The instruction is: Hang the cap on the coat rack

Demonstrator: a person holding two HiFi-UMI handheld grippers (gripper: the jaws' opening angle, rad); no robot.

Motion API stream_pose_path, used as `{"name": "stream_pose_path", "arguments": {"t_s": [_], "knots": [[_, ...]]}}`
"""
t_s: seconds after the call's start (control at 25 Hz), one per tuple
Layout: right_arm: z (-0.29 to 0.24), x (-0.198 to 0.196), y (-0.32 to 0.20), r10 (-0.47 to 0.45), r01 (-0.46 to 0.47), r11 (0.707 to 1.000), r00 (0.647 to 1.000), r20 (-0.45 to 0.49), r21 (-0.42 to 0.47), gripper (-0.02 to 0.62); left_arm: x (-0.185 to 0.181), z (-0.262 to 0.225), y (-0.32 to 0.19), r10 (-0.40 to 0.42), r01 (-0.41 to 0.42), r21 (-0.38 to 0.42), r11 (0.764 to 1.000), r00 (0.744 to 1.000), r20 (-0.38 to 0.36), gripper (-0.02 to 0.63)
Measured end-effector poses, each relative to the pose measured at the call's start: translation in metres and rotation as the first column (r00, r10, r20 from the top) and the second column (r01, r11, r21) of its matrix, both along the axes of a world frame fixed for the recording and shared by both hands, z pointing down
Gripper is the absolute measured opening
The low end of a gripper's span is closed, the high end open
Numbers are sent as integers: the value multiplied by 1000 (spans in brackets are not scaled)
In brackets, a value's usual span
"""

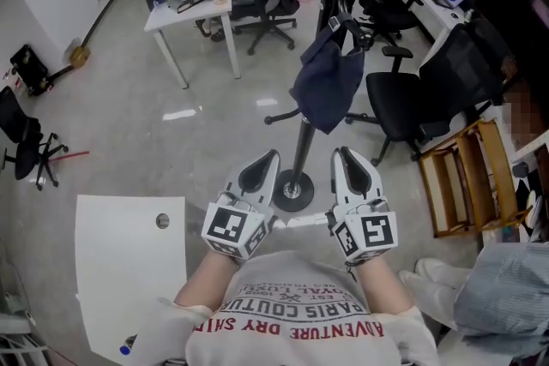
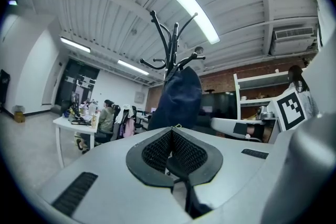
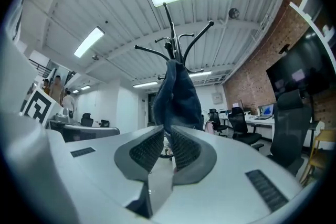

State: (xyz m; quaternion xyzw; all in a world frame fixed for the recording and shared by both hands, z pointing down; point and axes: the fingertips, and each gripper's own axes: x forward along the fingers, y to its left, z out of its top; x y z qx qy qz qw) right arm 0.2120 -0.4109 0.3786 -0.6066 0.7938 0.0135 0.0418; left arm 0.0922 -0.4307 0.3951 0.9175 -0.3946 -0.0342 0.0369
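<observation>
Left gripper [image 1: 271, 157]: held low, just in front of the person's torso, pads pressed together, nothing between them. Right gripper [image 1: 342, 153]: beside it at the same height, pads all but touching across a thin slit, likewise empty. Both well apart from the cap, tips aimed forward and up toward it. Coat rack [image 1: 303, 141]: round base [image 1: 293, 190] on the floor just past the fingertips, between the two grippers; black pole rising away from there to curved hooks at the top. Cap [image 1: 327, 81]: dark blue, hanging from a hook [image 1: 351, 30] on the upper part of the coat rack, crown sagging, long axis running down along the pole, lower edge free and well clear of the base. Lies ahead of and above both grippers, almost on the jaw line in each gripper view; a shade toward the right gripper's side in the head view, so probably the shorter reach from there. Judged as already hung: no grasp called for, at most a check of the seat over the hook against slipping. Farther off: black office chair [image 1: 403, 103] beyond the pole on the right, white table [image 1: 193, 15] at the far left.
</observation>
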Motion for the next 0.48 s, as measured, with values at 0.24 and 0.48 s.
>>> {"name": "stream_pose_path", "arguments": {"t_s": [0.24,0.48], "knots": [[27,1,9,1,0,997,1000,5,-73,17,12,3,9,9,-9,22,1000,1000,1,5],[31,1,17,-21,22,995,1000,18,-93,14,16,5,17,6,-6,23,1000,1000,8,5]]}}
